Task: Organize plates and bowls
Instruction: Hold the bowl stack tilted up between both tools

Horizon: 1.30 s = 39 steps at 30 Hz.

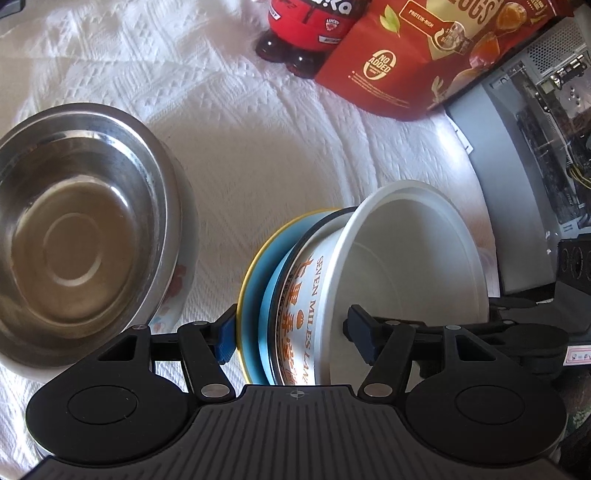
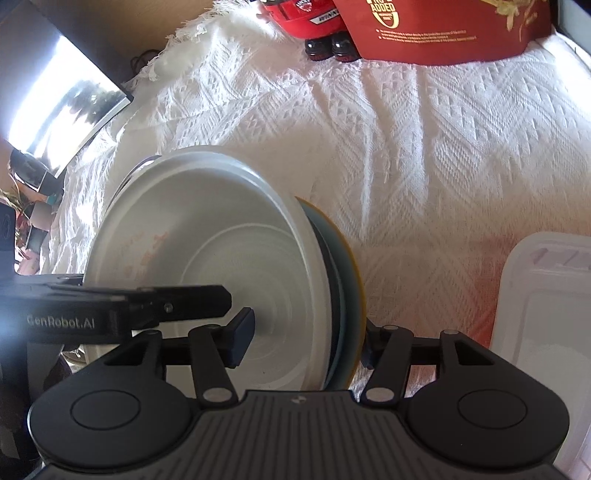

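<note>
White woven cloth (image 2: pixel 424 122) with a raised diamond pattern covers the counter under everything. Tipped on its side above it is a nested stack: a white paper bowl with orange lettering (image 1: pixel 388 258) sits inside a light-blue plate with a yellow rim (image 1: pixel 255 291). The left gripper (image 1: pixel 291 336) has its jaws closed across this stack, one blue pad against the yellow rim and the other pressed inside the white bowl. The right gripper (image 2: pixel 306 339) clamps the same stack from the opposite side, its left pad inside the bowl and its right pad behind the yellow rim, partly hidden. In the right wrist view the left gripper's black finger reaches into the bowl's mouth.

Just left of the stack in the left wrist view stands a round stainless-steel bowl (image 1: pixel 74 229), upright, nested in a white bowl with red print (image 1: pixel 177 291). A translucent plastic lidded container (image 2: pixel 546 317) lies to the right of the stack. Farther back, a red snack pouch (image 1: pixel 417 62) leans beside a dark bottle with a red label (image 1: pixel 306 33).
</note>
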### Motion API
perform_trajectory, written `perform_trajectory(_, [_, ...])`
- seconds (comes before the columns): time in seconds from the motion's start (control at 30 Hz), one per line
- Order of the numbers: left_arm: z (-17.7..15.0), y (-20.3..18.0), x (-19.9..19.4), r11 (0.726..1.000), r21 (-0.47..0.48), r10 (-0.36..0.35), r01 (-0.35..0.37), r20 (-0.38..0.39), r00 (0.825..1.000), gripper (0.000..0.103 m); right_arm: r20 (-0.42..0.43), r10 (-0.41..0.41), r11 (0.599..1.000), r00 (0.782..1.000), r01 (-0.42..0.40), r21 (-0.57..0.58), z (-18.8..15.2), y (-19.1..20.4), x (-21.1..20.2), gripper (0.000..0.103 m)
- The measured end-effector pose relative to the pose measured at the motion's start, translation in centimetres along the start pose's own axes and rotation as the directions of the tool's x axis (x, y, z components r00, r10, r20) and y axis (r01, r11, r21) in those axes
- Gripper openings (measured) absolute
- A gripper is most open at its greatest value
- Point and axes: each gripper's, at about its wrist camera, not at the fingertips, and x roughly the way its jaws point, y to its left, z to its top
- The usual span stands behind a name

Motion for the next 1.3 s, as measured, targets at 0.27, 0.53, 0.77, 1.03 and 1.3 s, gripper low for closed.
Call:
perform_trajectory(0.27, [-0.3, -0.2, -0.2, 0.999, -0.026, 0.026, -0.026, -0.021, 0.999, 0.065, 0.005, 0.009, 0.999, 1.0, -0.01, 0.045, 0.0, -0.1, 0.1, 0.057])
perform_trajectory(0.53, [0.3, -1.0, -1.3, 0.996, 0.04, 0.082, -0.083, 0.016, 0.996, 0.063, -0.002, 0.012, 0.999, 1.0, -0.011, 0.039, 0.4, 0.0, 0.3, 0.057])
perform_trajectory(0.77, [-0.1, -0.9, -0.9, 0.997, 0.037, 0.07, -0.07, 0.01, 0.998, 0.064, -0.02, 0.019, 0.998, 1.0, -0.018, 0.061, -0.1, -0.1, 0.3, 0.057])
perform_trajectory(1.03, [-0.6, -0.8, -0.5, 0.997, 0.04, 0.06, -0.06, 0.019, 0.998, 0.064, -0.036, 0.028, 0.996, 0.999, -0.025, 0.087, -0.1, -0.1, 0.6, 0.057])
perform_trajectory(1.3, [-0.9, -0.5, -0.5, 0.999, 0.024, 0.041, -0.042, 0.041, 0.998, 0.065, -0.05, 0.042, 0.995, 0.998, -0.038, 0.089, -0.1, -0.3, 0.8, 0.057])
